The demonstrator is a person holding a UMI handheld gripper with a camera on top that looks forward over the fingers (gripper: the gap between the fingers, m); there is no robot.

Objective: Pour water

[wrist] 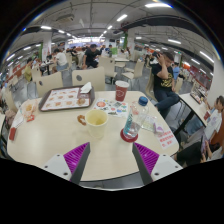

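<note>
One round pale table (60,140) carries one cream mug (95,120) near its centre, one clear plastic bottle with a blue cap (142,112) at three o'clock, one patterned tray (64,98) at eleven o'clock, and one red cup (121,90) at one o'clock.

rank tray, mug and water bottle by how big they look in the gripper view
1. tray, widest by far
2. mug and water bottle: look about alike, the mug wider, the bottle taller, so no clear order

The open gripper sits short of both.

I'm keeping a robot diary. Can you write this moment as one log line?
tool open, holding nothing | mug and bottle ahead on table | pouring not begun
</note>
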